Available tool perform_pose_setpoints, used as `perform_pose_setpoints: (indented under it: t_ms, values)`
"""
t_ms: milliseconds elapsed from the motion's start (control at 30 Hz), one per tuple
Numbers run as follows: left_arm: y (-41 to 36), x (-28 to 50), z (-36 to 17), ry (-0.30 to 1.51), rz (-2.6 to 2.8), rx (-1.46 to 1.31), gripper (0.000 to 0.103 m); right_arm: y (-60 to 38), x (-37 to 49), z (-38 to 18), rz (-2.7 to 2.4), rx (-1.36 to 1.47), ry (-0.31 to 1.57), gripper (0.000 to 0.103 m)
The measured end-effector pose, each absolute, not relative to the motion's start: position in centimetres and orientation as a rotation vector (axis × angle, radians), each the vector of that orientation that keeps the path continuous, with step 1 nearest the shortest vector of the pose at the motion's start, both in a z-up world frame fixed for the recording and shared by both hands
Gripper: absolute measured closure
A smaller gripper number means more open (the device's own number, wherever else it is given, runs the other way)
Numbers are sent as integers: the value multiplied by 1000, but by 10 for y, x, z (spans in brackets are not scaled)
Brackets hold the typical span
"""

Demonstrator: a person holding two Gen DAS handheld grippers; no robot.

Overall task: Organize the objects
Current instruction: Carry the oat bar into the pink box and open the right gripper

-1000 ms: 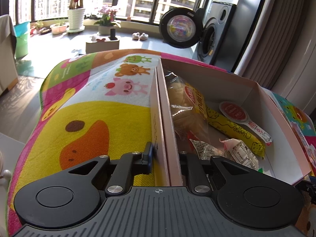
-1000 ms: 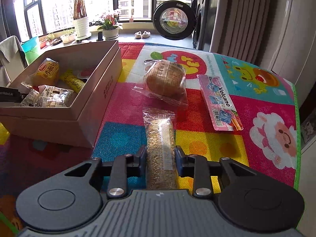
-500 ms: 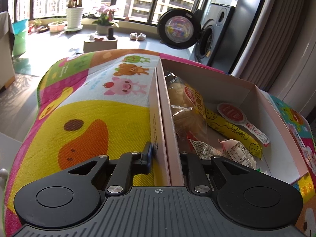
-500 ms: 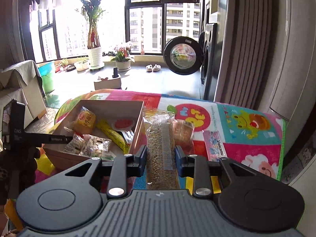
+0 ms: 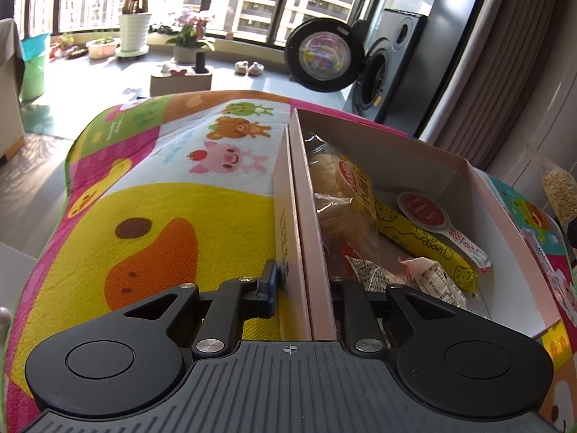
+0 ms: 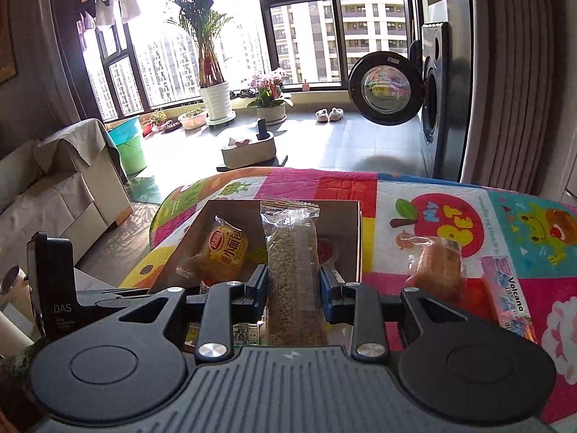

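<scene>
- Left gripper (image 5: 303,285): jaws clamped on the near wall of the cardboard box (image 5: 301,216).
- Right gripper (image 6: 293,285): jaws closed on a clear grain bar packet (image 6: 293,252), held upright above the box.
- Box contents: bread bun packet (image 5: 342,195), yellow cheese stick (image 5: 425,241) at 1 o'clock.
- Tabletop (image 6: 432,195): wrapped cake (image 6: 438,267) and pink Volcano packet (image 6: 505,296), at 2 o'clock of the right gripper.

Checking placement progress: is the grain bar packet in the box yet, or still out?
Out. The right gripper holds the grain bar packet clamped upright in the air over the box, not resting among the snacks inside.
</scene>
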State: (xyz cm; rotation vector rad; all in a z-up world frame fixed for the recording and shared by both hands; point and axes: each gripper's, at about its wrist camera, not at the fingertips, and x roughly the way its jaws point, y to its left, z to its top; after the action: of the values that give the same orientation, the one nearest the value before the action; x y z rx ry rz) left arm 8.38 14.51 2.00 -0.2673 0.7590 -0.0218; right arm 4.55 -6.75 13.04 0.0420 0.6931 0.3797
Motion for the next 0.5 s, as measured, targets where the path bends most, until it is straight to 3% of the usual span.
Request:
perform_pose_setpoints:
  t_ms: [500]
  values:
    - [146, 84, 18, 752, -36, -275, 83, -10, 107, 100, 372, 141, 788, 74]
